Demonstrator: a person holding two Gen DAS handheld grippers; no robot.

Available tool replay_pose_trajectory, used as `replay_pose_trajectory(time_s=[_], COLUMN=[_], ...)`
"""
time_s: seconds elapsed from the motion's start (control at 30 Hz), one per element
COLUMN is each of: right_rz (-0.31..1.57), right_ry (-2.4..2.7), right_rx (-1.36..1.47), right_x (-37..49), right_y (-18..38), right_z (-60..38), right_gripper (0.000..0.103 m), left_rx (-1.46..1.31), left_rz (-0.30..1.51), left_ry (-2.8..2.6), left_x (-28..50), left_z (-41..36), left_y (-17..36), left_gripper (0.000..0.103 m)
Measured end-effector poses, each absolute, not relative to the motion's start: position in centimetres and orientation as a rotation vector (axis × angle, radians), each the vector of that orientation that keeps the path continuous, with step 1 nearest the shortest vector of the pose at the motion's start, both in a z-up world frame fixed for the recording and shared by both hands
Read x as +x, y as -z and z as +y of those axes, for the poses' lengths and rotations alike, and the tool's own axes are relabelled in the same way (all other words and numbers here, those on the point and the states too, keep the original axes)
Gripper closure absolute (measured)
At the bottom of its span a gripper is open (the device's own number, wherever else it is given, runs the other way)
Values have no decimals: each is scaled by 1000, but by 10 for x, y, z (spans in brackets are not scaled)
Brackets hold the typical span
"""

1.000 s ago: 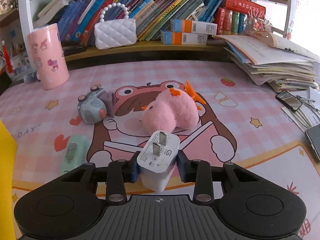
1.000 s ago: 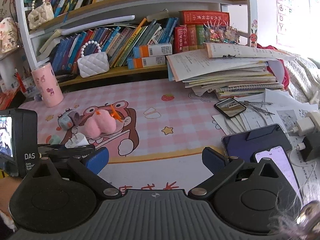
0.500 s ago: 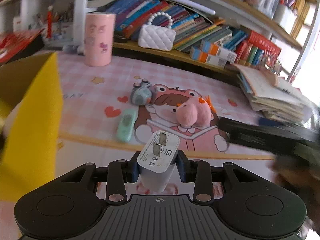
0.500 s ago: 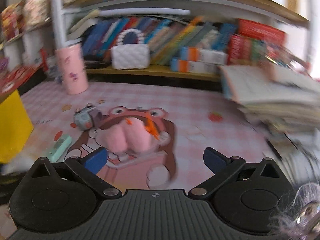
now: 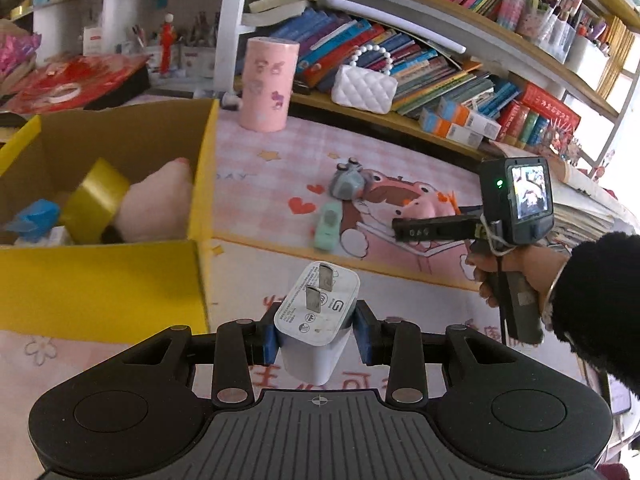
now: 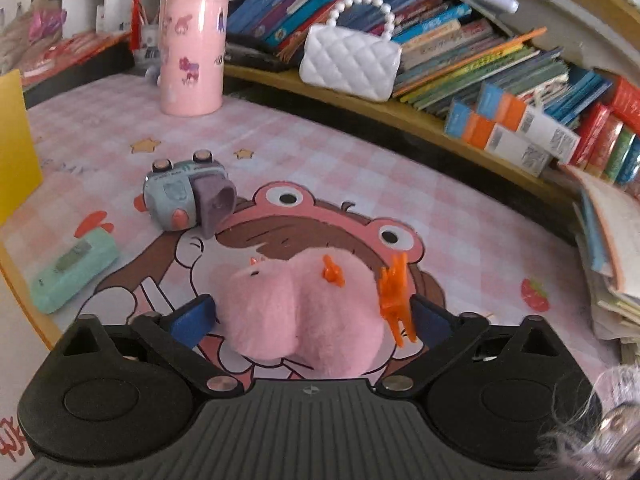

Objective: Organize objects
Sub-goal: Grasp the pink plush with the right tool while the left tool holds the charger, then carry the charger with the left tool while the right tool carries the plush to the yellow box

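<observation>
Left wrist view: left tongs (image 5: 318, 334) clamped on a white wall charger (image 5: 316, 316), blue pads pressing its two sides, plug prongs pointing up and away from the camera. Charger is held above the tabletop (image 5: 400, 280), just right of the near corner of a yellow cardboard box (image 5: 100, 280). Box contents: roll of yellow tape (image 5: 94, 200), pale pink plush item (image 5: 156, 204), blue item (image 5: 34, 218) too blurred to name. Right tongs (image 5: 400, 232) visible from the side at right, held by a hand (image 5: 516, 268) in a black fuzzy sleeve (image 5: 600, 304), tips reaching the pink plush toy (image 5: 426, 208).

Right wrist view: right tongs (image 6: 312, 314) set wide, jaws closing, pink plush toy (image 6: 304, 312) lying between them on the cartoon-print mat (image 6: 460, 220). Left pad stands just beside the plush; right pad sits behind the toy's orange plastic clip (image 6: 394, 300); whether either pad presses cannot be told. Plush rests on the tabletop.

Other items on the mat: grey-blue toy camera (image 6: 186, 196) with a purple strap piece, beyond and left of the plush; mint-green flat case (image 6: 74, 270), nearer and further left; pink printed cylinder (image 6: 192, 48) upright at the far edge. Shelf (image 6: 400, 112) behind carries a white quilted handbag (image 6: 350, 62) with bead handle, and rows of books (image 6: 460, 52).
</observation>
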State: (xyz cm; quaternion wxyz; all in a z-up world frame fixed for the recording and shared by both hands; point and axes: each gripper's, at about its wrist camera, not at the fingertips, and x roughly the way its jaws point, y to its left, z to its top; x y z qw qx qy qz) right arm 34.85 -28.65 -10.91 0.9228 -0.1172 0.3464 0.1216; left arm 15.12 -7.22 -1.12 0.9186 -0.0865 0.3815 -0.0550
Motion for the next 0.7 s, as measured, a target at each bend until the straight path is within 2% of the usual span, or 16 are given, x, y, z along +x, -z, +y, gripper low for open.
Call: replay_pose_trajectory(time_s=[0.03, 0.17, 0.2, 0.53, 0.7], right_rz=[707, 716, 707, 659, 695], right_ry=[-250, -230, -225, -139, -111], right_rx=[-223, -153, -145, -20, 41], right_x=[349, 338, 330, 238, 184], right_y=[109, 103, 100, 56, 36], right_z=[-289, -292, -292, -268, -241], right_gripper=[13, 15, 22, 22, 22], left_rx=[-178, -179, -182, -205, -231], left_rz=[785, 776, 775, 728, 700], left_ry=[112, 118, 121, 210, 221], left_x=[149, 142, 141, 123, 106], left_z=[-71, -62, -60, -40, -17], left_y=[11, 10, 10, 9, 7], left_gripper=[68, 68, 68, 68, 68])
